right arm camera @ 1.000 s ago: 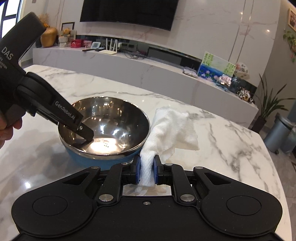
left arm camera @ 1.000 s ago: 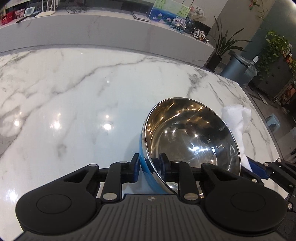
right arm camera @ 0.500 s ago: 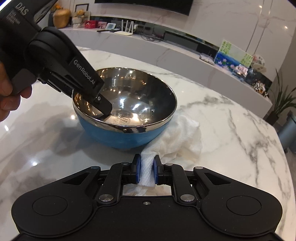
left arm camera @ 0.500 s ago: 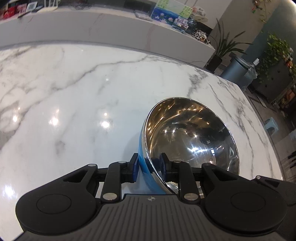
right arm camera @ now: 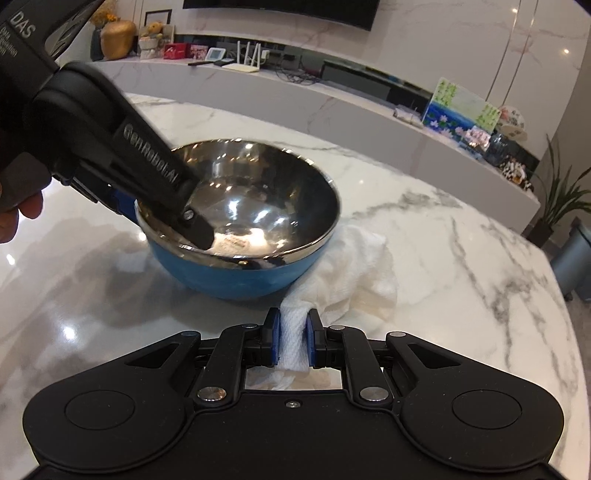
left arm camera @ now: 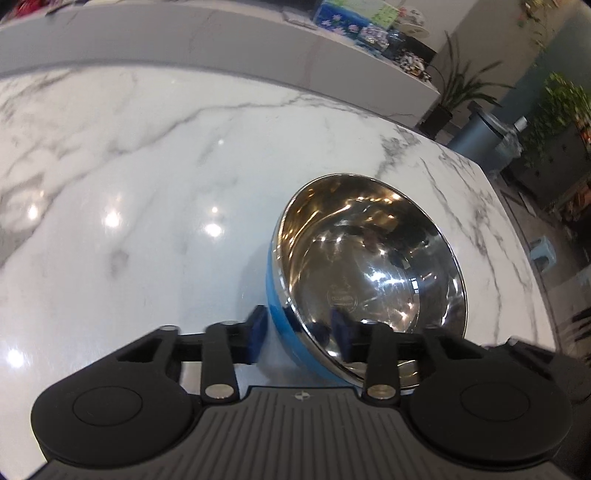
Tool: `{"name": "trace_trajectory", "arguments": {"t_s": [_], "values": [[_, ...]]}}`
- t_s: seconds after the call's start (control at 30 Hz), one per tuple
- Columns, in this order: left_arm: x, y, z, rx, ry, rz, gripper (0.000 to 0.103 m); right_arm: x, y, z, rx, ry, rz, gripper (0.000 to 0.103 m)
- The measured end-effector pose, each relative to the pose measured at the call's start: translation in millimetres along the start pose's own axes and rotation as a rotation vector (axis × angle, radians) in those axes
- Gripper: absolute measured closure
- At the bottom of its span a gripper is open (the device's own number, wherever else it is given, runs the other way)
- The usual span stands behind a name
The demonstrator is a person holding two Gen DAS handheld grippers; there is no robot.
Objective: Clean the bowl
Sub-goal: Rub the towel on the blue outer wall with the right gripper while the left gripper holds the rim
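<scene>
- Left fingers (left arm camera: 258, 332) straddle the bowl (left arm camera: 369, 266) rim, closing, not yet pinching.
- Right fingers (right arm camera: 313, 343) pinch the cloth (right arm camera: 354, 273).
- Risk: a loose rim grip lets the bowl skid across the glossy desk (left arm camera: 147, 166).

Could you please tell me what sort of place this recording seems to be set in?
Most likely a home living or dining room: a marble table holds the bowl, a large wall-mounted screen hangs above a long marble console with ornaments, and potted plants stand nearby.
</scene>
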State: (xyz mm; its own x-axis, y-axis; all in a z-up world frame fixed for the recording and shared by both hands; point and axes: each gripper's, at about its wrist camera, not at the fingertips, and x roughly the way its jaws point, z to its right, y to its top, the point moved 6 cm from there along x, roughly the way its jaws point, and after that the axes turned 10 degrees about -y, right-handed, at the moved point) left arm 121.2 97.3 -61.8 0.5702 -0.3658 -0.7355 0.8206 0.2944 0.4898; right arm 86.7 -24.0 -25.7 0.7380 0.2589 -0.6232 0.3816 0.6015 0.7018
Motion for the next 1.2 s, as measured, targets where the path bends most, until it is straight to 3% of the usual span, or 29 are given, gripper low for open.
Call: {"name": "trace_trajectory", "arguments": {"t_s": [0.2,0.33,0.83,0.93,1.0,1.2], "values": [[-3,6,0,0.067,0.016,0.04,0.087,-10,8,10,-0.025,-0.062,0.081,0.091],[-3,8,-1,0.083,0.021,0.054,0.087,-15,10,12,-0.031,-0.061,0.112,0.091],[-4,6,-5,0.069,0.012,0.051,0.087,-1,-6,-14,-0.086,0.031,-0.007,0.091],[-4,5,-7,0.001,-0.019,0.035,0.076,-2,-7,-15,-0.092,0.028,-0.006,0.091],[-3,3,-7,-0.035,-0.03,0.017,0.057,-2,-8,-14,-0.085,0.031,-0.008,0.091],[-3,-3,-7,-0.082,-0.03,-0.031,0.056,-5,-4,-14,-0.075,0.031,-0.013,0.091]]}}
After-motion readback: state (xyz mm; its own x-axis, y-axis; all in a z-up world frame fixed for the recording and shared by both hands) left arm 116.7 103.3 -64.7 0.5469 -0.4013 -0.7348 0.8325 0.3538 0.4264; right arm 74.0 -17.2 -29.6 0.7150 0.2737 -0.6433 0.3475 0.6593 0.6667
